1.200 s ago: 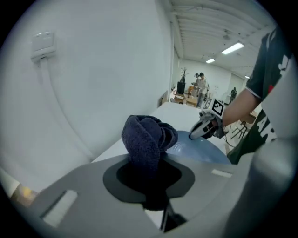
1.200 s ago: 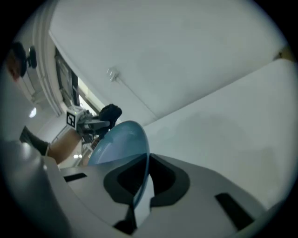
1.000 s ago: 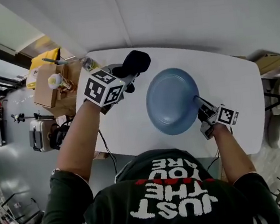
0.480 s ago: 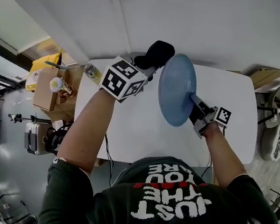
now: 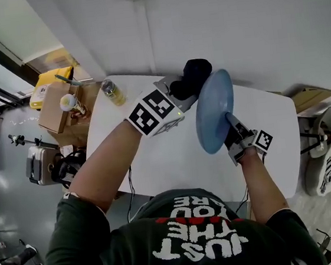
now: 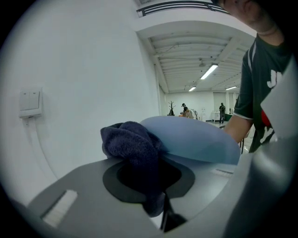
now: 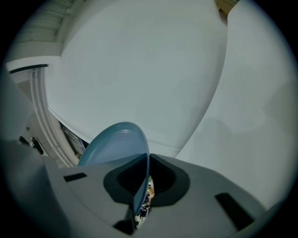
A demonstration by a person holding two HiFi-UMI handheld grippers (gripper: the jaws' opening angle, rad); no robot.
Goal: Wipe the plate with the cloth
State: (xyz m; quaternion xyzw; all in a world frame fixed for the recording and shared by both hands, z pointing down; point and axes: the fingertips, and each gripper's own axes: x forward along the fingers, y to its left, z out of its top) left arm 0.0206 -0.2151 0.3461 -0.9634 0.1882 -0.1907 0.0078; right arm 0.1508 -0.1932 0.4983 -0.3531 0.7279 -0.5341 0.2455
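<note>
Above the white table (image 5: pixel 157 159), clear of the can (image 5: pixel 112 91) standing near its left corner, the left gripper (image 5: pixel 180 91) is clamped on a bunched dark cloth (image 5: pixel 194 73). The free wad pokes past the jaws, so that soft fabric rather than metal meets the dish. The wad sits at the upper edge of the blue plate (image 5: pixel 214 113), seemingly touching it. The plate is held off the table and tipped nearly on edge, presenting one face to the cloth. At the right, the right gripper (image 5: pixel 232 122) pinches the plate's lower rim between closed jaws, apparently bracing it against the wiping push.
</note>
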